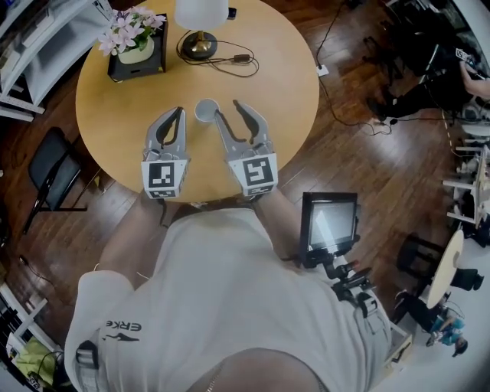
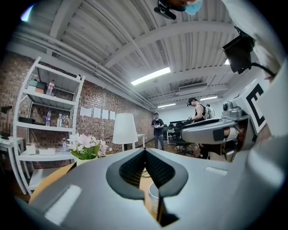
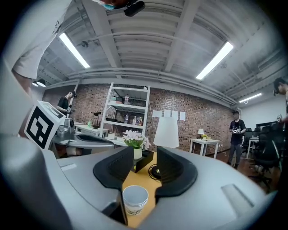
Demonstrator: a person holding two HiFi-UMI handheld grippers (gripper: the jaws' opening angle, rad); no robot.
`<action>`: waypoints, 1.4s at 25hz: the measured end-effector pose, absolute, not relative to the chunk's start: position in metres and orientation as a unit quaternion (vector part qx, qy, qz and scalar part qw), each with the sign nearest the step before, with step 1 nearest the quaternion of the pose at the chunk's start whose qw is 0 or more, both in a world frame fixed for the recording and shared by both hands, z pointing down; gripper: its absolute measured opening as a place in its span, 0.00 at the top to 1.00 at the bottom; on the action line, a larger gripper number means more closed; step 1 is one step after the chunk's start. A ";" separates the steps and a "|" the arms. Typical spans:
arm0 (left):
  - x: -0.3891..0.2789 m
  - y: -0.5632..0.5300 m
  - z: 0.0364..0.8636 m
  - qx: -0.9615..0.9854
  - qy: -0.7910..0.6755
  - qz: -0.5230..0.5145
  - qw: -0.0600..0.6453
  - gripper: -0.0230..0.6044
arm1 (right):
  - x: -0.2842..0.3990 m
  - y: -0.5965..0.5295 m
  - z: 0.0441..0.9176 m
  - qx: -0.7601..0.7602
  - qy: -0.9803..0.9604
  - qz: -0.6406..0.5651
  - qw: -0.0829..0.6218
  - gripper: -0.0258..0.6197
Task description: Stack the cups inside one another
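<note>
Since only one white cup shows on the round wooden tabletop, and no view tells whether others already sit nested in it, the stacking looks finished or nearly so. At far left a flower pot stands on a dark tray, well apart from the work. The left gripper hangs over the near part of the tabletop with its fingers pressed together on nothing. In the left gripper view the cup's rim only peeks out below and beyond them. The cup stands upright near the middle of the tabletop, in front of the lamp and just beside the tip of the right gripper. That gripper's fingers stand narrowly apart and empty, and the right gripper view shows the cup lower down, past them, touched by neither pad. For the step in hand, which I judge to be leaving the cup standing, both tools should stay clear of the rim, because a light paper cup will probably tip at a nudge. If it must be gripped again, the right fingers want to go either side of the wall below the rim and close gently. The cup carries a small print near its base, too small to read; the sleeve shows letters that look like "ERKE". At right a small screen shows nothing legible.
</note>
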State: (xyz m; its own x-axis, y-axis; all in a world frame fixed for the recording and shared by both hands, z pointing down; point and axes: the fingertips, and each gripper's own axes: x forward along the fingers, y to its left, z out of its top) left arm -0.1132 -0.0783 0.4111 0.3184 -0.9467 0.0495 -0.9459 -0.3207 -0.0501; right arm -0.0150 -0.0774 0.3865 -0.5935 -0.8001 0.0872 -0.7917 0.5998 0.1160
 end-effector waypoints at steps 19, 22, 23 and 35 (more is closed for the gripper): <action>-0.100 -0.011 0.356 -0.780 0.625 0.020 0.031 0.96 | 0.018 -0.029 0.340 0.454 -0.891 -0.020 0.023 0.94; -0.080 0.005 0.360 -0.771 0.636 0.006 0.030 0.96 | 0.041 -0.016 0.341 0.445 -0.896 -0.010 0.015 0.94; -0.074 0.010 0.363 -0.768 0.640 -0.001 0.028 0.96 | 0.049 -0.011 0.343 0.443 -0.897 -0.005 0.014 0.94; -0.031 0.067 0.383 -0.746 0.665 -0.042 0.013 0.96 | 0.103 0.039 0.369 0.417 -0.908 0.021 0.029 0.94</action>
State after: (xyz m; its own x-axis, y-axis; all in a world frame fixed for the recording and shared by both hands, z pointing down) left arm -0.0308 0.0675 0.3834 0.1130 -0.9925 0.0463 -0.9903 -0.1162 -0.0755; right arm 0.1028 0.0395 0.3692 -0.6500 -0.7567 0.0698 -0.7592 0.6507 -0.0148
